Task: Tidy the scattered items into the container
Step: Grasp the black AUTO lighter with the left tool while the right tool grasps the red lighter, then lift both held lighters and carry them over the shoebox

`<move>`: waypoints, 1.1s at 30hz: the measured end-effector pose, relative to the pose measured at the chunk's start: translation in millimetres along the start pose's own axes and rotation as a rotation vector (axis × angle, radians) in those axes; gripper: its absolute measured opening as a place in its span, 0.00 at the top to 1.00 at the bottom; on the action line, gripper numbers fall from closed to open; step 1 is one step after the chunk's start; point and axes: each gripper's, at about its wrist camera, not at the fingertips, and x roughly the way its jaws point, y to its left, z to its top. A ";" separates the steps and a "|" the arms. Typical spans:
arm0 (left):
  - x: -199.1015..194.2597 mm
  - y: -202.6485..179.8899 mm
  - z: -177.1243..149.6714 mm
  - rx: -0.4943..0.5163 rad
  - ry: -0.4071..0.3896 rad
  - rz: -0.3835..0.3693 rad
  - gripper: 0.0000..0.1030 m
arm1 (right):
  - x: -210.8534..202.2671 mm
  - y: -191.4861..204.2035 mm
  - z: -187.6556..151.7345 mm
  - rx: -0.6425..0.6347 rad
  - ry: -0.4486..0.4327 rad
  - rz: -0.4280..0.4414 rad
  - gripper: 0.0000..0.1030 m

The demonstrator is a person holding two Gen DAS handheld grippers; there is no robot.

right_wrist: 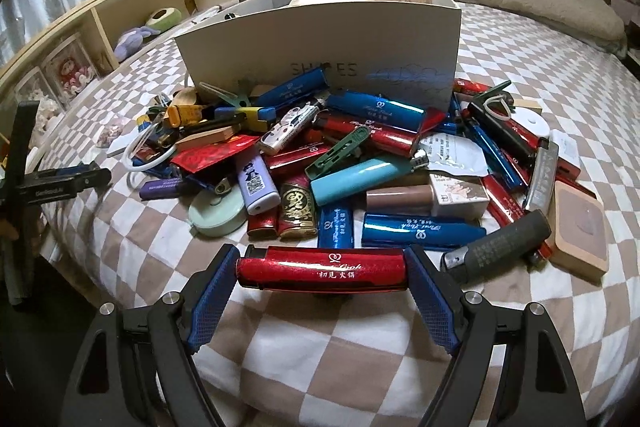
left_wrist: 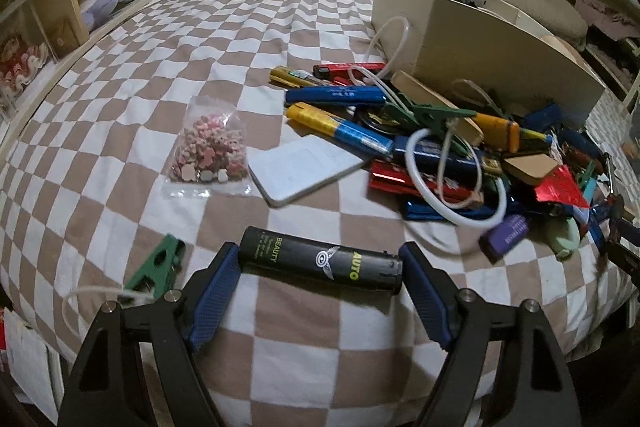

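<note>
Two lighters are being held at once, one in each gripper. The black lighter is being pinched end to end by the left gripper, with a pad pressed on each end. The red lighter is being squeezed the same way by the right gripper. Both are being held above the checked bedsheet, and no gap is being seen between pads and ends.

The white box is sitting farther back on the bed, just behind the big pile of lighters and other small things. It is being taken here as the place where everything should go.

Trouble could be caused by the way the lighters are being gripped. Only the small ends are being touched, and the sides are smooth and shiny, so a lighter could be spun or popped out if the hand is being swung too fast. It would then be dropped back on the bed or into the pile.

The box wall is tall and thin. It could be bumped and pushed over if a gripper is being carried too low. The white loop on the pile could also be caught by a finger passing close.
</note>
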 end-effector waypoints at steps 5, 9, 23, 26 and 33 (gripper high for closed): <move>-9.1 -15.9 -8.5 0.000 -0.016 -0.035 0.22 | -3.5 5.7 -3.6 -0.006 -0.008 0.012 0.19; -16.6 -34.9 -16.0 0.017 -0.034 -0.067 0.22 | -5.7 7.6 -5.4 0.005 -0.016 0.017 0.19; -27.2 -85.1 -12.1 0.048 -0.041 -0.207 0.22 | -29.9 9.7 -0.5 -0.026 -0.056 0.035 0.19; -31.6 -91.3 -2.9 0.063 -0.054 -0.220 0.21 | -33.8 5.4 7.7 -0.033 -0.054 0.047 0.19; -40.3 -101.7 40.8 0.066 -0.125 -0.236 0.21 | -43.9 -12.3 44.6 -0.030 -0.078 0.066 0.19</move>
